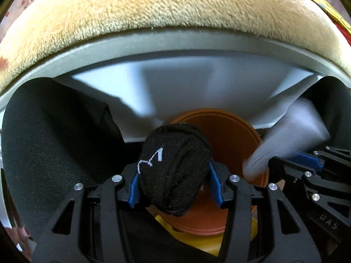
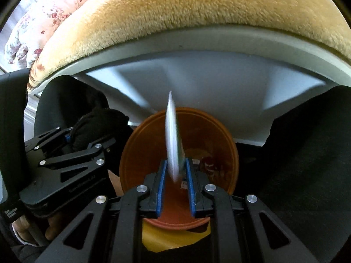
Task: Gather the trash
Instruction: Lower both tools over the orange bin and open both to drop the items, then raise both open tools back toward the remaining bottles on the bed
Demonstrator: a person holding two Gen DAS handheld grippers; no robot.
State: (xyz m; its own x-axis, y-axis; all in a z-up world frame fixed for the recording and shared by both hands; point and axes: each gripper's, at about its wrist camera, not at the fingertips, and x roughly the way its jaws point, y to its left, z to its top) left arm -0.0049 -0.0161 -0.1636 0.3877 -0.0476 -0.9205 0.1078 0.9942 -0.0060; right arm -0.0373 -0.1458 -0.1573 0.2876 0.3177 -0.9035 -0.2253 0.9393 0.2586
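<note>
The left gripper (image 1: 174, 183) clamps a balled black knit sock (image 1: 173, 168) between its 2 blue pads at lower centre. The right gripper (image 2: 175, 180), narrowly parted, has a blurred thin white paper scrap (image 2: 172, 140) standing edge-on between its pads, long axis vertical. Both hang over a round orange plastic bowl (image 2: 149, 144), with a tan fleece blanket (image 2: 197, 11) across the top.

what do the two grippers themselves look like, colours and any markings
Both look alike. The left gripper and right gripper have matte black angular linkage arms with triangular cutouts, round silver pivot pins and ribbed blue finger pads. The right gripper's body shows pale lettering reading "UAS" in the left wrist view; faint lettering on the left gripper's body is unreadable. No cables are visible.
</note>
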